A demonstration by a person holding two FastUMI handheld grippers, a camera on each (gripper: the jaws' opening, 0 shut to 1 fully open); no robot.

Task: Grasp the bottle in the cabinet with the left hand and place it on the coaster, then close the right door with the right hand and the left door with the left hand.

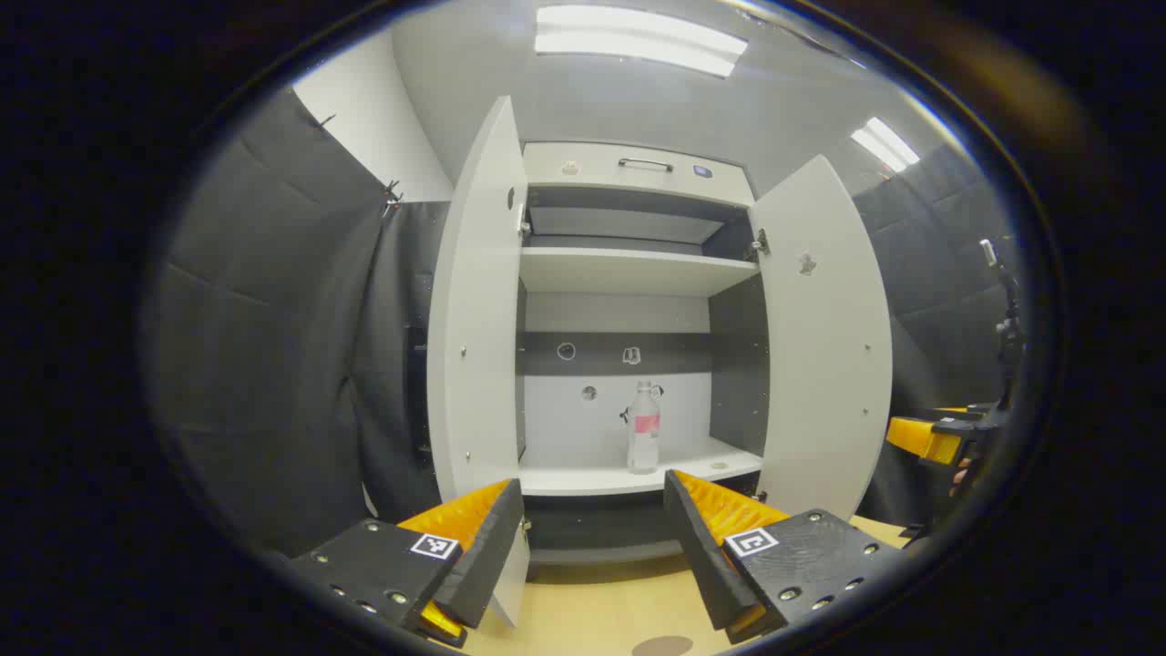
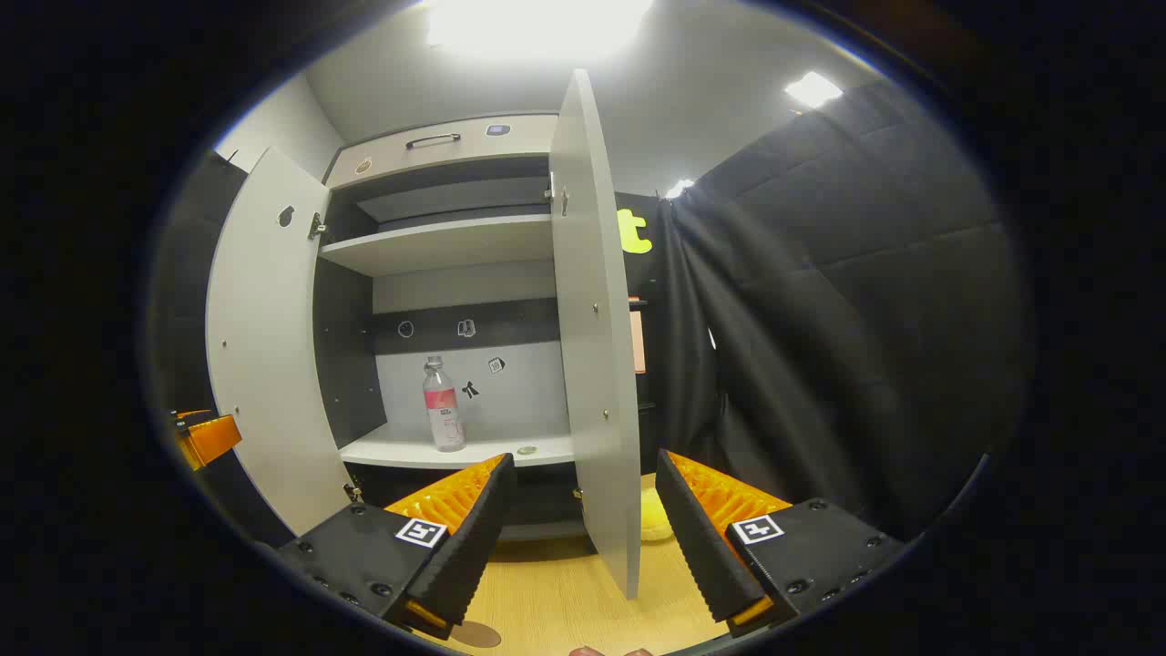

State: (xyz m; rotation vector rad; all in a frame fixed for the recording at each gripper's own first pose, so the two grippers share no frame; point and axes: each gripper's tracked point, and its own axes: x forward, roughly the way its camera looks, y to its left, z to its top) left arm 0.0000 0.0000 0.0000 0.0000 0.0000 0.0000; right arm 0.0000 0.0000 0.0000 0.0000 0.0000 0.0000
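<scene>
Both grippers are hanging with fingers spread wide and holding nothing: the left gripper is facing the open cabinet, the right gripper is pointing at the edge of the right door. On the table, near its front edge, the coaster is lying. Farther back, the bottle is standing upright on the lower shelf, close to the back wall. The left door is also standing open.
</scene>
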